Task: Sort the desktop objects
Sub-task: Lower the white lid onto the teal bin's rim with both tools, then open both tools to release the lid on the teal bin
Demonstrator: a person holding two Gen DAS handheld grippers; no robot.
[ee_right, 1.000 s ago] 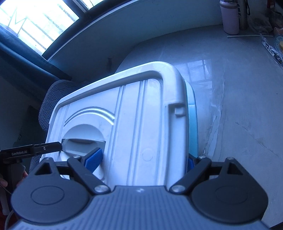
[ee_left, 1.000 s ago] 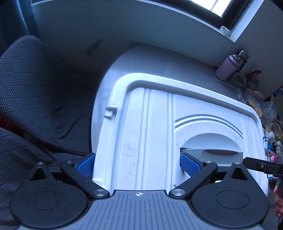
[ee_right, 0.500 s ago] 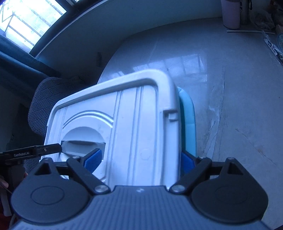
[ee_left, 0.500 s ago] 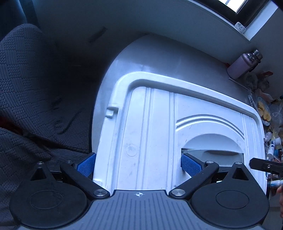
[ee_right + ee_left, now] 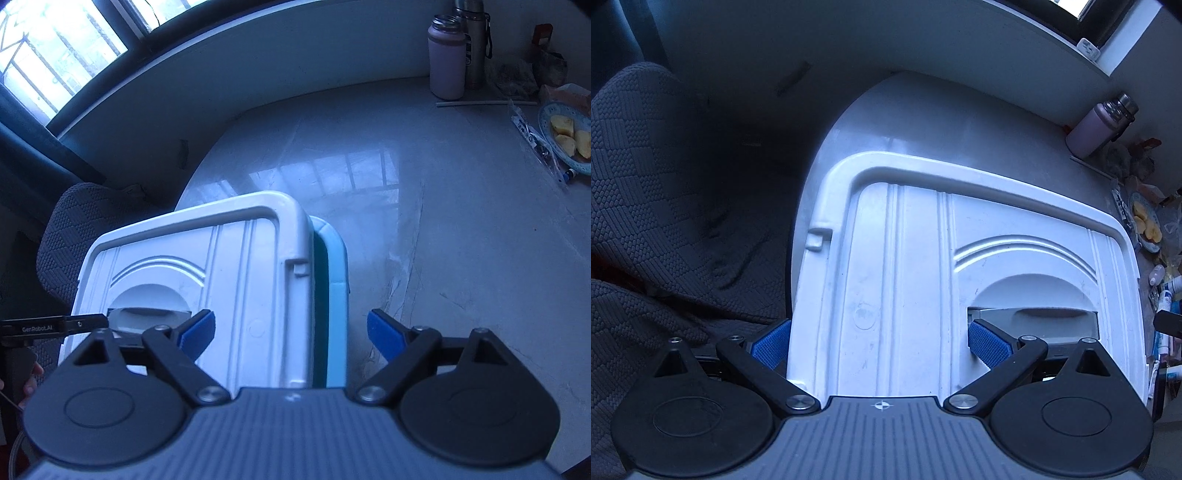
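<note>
White lid (image 5: 905,295) sits askew on blue storage box (image 5: 334,288), at near-left corner of grey surface (image 5: 443,221). My left hand-held gripper (image 5: 881,341) spans lid's left half: one pad outside edge, other in handle recess (image 5: 1030,314); real grip, cannot tell. Right hand-held gripper (image 5: 291,332) wide, jaws closing, straddling lid's right edge and box rim, pads clear. Step, I judge: taking lid off. Next: close on both sides, lift level.

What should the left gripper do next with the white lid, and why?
Probably lift the white lid clear and set it aside: the left gripper clamps its edge and handle recess, and it sits askew on the blue box, which sorting needs open.
</note>
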